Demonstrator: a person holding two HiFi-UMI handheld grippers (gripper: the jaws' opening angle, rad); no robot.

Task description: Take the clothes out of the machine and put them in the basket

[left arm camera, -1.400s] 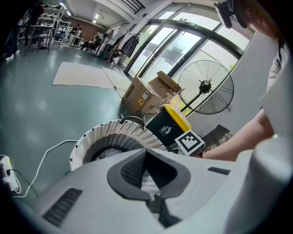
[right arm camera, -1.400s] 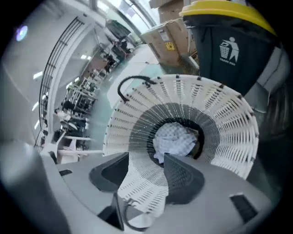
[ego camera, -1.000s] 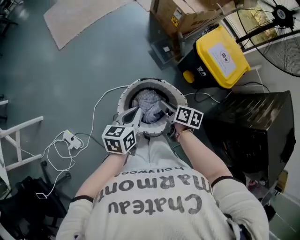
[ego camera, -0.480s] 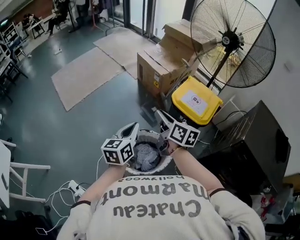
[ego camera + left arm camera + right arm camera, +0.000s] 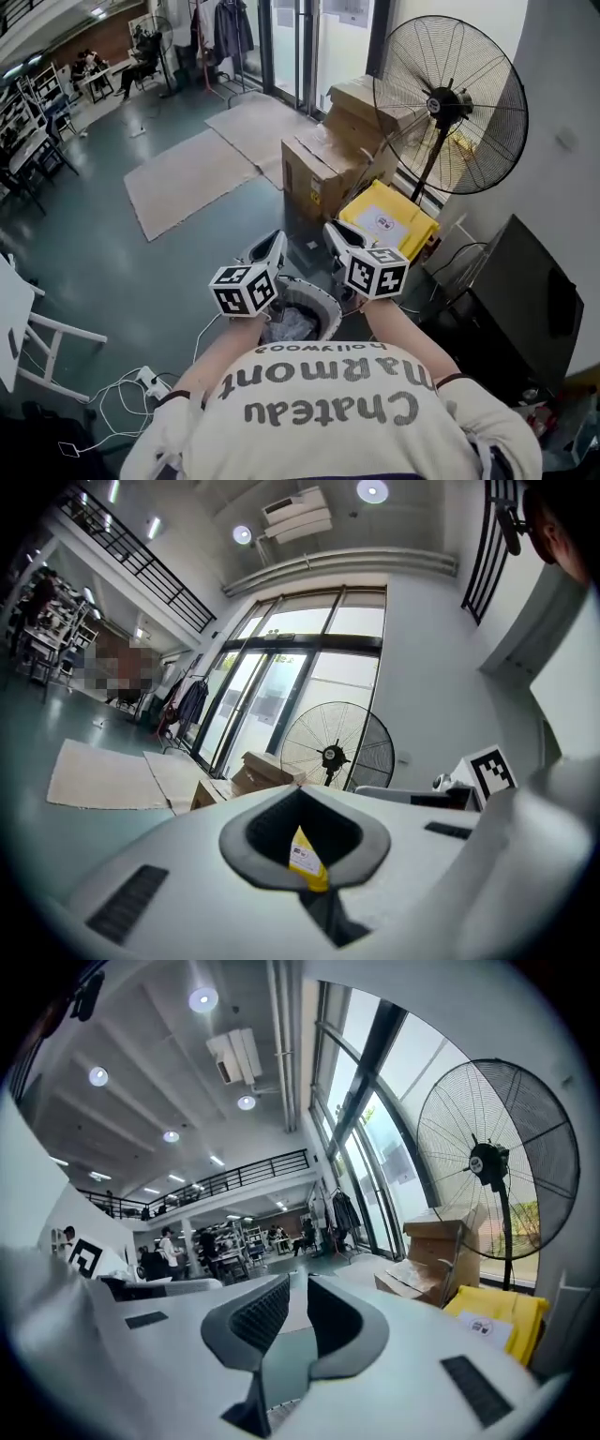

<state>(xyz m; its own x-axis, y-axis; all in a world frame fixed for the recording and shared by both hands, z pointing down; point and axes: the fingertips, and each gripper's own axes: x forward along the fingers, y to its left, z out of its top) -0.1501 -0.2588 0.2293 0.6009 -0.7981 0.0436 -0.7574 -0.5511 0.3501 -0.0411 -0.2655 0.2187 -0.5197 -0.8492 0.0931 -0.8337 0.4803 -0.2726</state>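
the machine (image 5: 323, 302) sat on the floor (image 5: 94, 244) right in front of the person (image 5: 319, 412), and the clothes (image 5: 289, 326) lay down inside its tub. just behind it to the right stood the lidded bin (image 5: 386, 220), with the cardboard boxes (image 5: 323, 169) stacked beyond and the fan (image 5: 450, 103) rising behind the bin. two mats (image 5: 192, 173) lay further back on the left. cables (image 5: 131, 384) trailed left of the machine, and a cabinet (image 5: 525, 300) stood to its right.
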